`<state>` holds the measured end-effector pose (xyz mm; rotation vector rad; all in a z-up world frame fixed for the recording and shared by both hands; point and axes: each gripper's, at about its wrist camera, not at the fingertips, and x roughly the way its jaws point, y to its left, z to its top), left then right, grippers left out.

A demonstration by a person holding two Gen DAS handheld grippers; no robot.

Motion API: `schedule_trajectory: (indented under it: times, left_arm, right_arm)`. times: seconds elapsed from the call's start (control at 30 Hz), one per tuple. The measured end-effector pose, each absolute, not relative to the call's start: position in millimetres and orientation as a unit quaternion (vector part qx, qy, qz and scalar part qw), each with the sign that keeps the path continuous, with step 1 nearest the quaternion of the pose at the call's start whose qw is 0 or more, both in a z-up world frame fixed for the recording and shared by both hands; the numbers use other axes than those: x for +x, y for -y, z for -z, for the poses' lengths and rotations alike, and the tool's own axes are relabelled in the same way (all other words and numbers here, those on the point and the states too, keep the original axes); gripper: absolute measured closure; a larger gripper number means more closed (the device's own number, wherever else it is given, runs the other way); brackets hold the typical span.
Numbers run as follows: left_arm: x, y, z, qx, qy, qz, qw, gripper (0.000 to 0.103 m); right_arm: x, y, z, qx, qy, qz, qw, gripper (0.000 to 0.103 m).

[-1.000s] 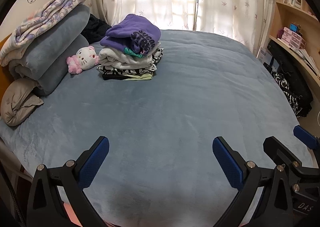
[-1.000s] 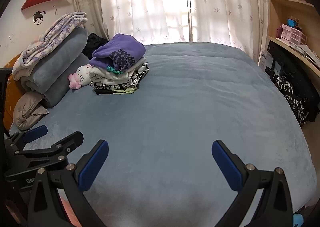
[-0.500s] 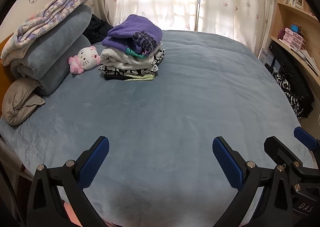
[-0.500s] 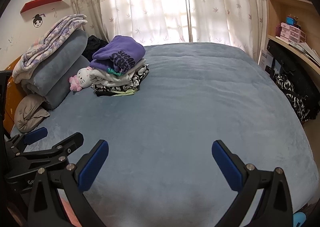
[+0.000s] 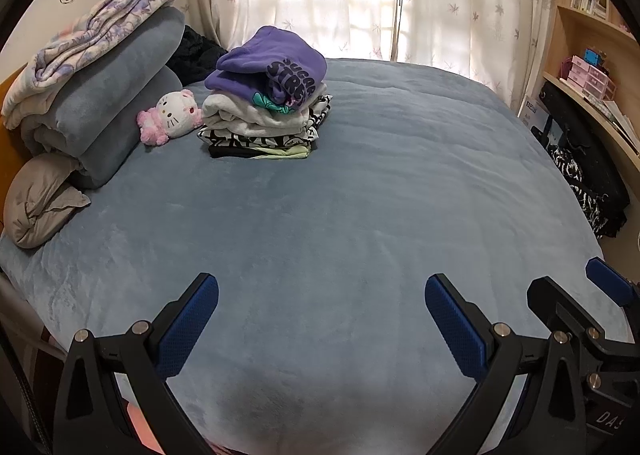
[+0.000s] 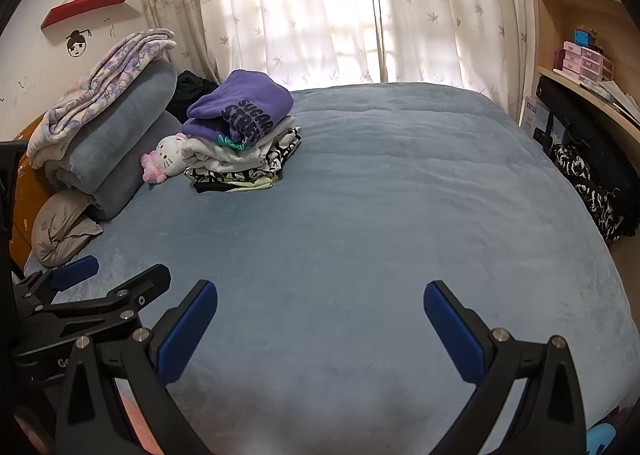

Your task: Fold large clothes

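A stack of folded clothes [image 5: 264,115] [image 6: 240,143], topped by a purple sweatshirt [image 5: 276,67] [image 6: 244,107], rests on the far left part of the blue-grey bed [image 5: 360,195] [image 6: 380,195]. My left gripper [image 5: 320,319] hangs open over the bed's near edge, empty. Beside it my right gripper [image 6: 320,325] is open too and holds nothing. The right gripper also shows at the lower right of the left wrist view [image 5: 576,307], and the left gripper at the lower left of the right wrist view [image 6: 108,279]. Both are far from the stack.
Rolled blankets [image 5: 100,107] and a grey pillow [image 5: 40,199] line the bed's left side, with a white and pink plush cat [image 5: 172,117] beside the stack. A wooden shelf unit [image 5: 592,95] and dark patterned clothes [image 5: 588,183] stand along the right. Curtains [image 6: 340,7] cover the window behind.
Both cameras have drifted slightly, so the stack of clothes sits a little further right in each view. Both grippers stay open and empty.
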<state>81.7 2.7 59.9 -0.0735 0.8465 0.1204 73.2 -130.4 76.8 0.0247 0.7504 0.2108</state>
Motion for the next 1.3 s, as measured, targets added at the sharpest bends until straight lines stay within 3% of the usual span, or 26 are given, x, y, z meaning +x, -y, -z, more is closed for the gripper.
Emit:
schedule_trajectory:
  times: [1.3]
  left_arm:
    - [81.6,-8.0,-53.7,-0.032,-0.414,-0.063,0.908,0.001]
  right_arm:
    - [64.5,123.2,-66.8,0.017,-0.371,-0.104,0.923,0.000]
